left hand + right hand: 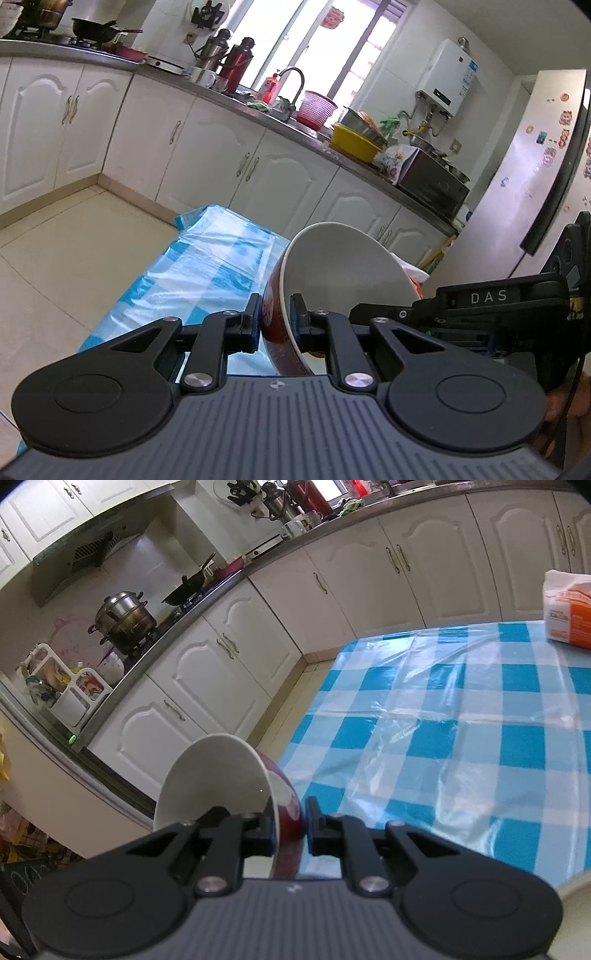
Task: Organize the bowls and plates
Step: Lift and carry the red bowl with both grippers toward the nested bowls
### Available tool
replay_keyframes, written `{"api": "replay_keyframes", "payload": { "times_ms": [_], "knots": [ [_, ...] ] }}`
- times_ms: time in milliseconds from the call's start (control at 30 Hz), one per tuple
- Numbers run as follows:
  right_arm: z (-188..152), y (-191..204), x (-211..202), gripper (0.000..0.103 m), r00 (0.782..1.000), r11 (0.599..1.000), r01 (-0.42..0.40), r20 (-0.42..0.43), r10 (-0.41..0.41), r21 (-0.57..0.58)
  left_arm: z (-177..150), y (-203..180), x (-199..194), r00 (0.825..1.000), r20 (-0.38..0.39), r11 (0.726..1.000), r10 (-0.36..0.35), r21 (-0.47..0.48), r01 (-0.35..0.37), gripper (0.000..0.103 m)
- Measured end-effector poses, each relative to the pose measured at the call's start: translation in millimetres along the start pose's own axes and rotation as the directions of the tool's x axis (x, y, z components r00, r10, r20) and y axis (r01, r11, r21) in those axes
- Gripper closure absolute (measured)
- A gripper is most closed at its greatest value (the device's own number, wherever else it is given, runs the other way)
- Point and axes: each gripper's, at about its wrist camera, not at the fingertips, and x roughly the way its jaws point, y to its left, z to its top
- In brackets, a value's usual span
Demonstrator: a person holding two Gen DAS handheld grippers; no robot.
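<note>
A bowl, red outside and white inside, hangs tilted over the blue checked table. My left gripper is shut on its rim, one pad on the red wall and one inside. The right gripper's black housing shows at the right edge of the left wrist view. In the right wrist view a red and white bowl stands on edge beyond the table's left side, with my right gripper shut on its rim. I cannot tell whether both views show one bowl.
A tissue pack lies at the table's far right corner. White cabinets and a crowded worktop run around the room, with pots on the stove. A fridge stands at the right. Tiled floor lies left of the table.
</note>
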Motion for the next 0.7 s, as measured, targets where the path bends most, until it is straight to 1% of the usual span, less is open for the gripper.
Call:
{"api": "replay_keyframes", "payload": {
  "times_ms": [200, 367, 700],
  "knots": [
    [-22.1, 0.5, -13.1, 0.09, 1.0, 1.0, -0.005, -0.007, 0.005, 0.004, -10.6, -2.3, -6.4, 0.999, -0.03, 0.999, 0.032, 0.026, -0.031, 0.09],
    [-39.9, -9.0, -18.8, 0.09, 1.0, 0.999, -0.006, -0.019, 0.007, 0.042, -13.2, -0.2, -2.8, 0.997, -0.066, 0.998, 0.045, 0.042, -0.043, 0.09],
    [-62.6, -24.1, -23.8, 0.09, 0.999, 0.994, 0.018, -0.036, -0.014, 0.109, -20.6, -1.5, 6.6, 0.989, -0.125, 0.995, 0.072, 0.078, -0.063, 0.09]
  ]
}}
